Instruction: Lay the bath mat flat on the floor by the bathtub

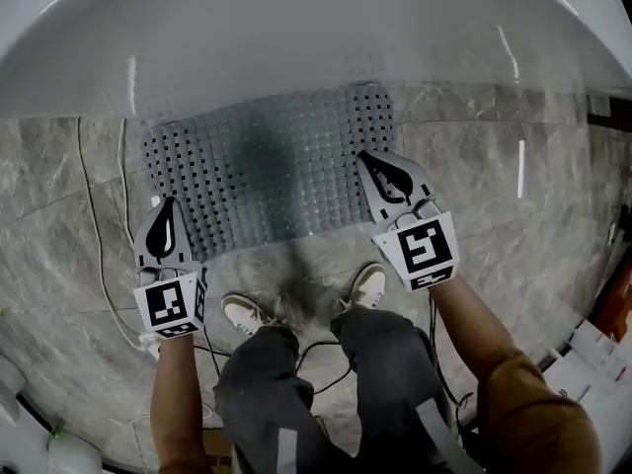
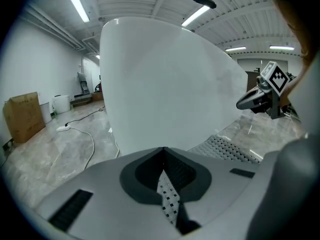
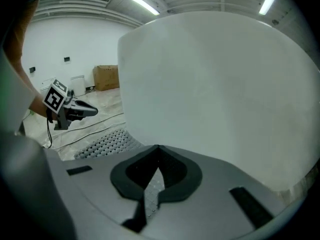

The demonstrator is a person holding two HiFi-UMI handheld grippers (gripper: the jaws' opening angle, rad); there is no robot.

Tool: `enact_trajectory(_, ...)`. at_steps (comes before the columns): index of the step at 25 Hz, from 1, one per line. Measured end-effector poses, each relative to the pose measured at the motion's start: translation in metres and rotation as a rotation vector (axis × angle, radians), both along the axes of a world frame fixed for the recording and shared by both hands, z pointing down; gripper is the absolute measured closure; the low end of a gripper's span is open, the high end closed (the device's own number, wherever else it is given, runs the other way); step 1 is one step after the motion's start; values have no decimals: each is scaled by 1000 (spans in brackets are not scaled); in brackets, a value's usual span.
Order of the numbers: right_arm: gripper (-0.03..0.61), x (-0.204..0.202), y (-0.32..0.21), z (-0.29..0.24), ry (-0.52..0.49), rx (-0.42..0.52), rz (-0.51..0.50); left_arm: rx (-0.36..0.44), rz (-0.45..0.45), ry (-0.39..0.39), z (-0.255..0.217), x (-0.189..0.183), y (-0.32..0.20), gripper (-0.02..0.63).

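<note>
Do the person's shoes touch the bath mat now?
Apart. The head view shows bare floor between the bath mat's near edge and the left shoe and right shoe.

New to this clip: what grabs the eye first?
The grey perforated bath mat stands out mid-frame on the marble floor, right against the big white bathtub across the top. The left tongs and right tongs, both shut, pinch the mat at its near left and right corners.

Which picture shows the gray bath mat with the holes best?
The head view: nearly the whole bath mat shows from above, beside the bathtub. Each gripper view shows only a far corner and a strip pinched in its jaws.
</note>
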State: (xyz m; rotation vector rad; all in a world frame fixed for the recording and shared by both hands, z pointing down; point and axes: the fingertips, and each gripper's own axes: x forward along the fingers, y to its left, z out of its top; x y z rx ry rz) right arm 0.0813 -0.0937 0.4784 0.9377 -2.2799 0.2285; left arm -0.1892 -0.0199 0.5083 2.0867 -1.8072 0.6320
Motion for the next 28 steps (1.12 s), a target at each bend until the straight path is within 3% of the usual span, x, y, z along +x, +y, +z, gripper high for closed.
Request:
enact_trajectory(7, 574, 5, 7, -83, -34, -31, 50, 5, 0, 0, -85, 13, 12, 609)
enact_trajectory(13, 574, 8, 31, -160, -52, -66, 35, -18, 15, -1, -160, 38, 22, 609)
enact_trajectory(17, 574, 9, 32, -219, -77, -36, 26, 35, 13, -27, -229, 44, 15, 609)
enact_trajectory(28, 574, 43, 34, -387, -76, 52, 40, 84, 20, -42, -389, 70, 38, 609)
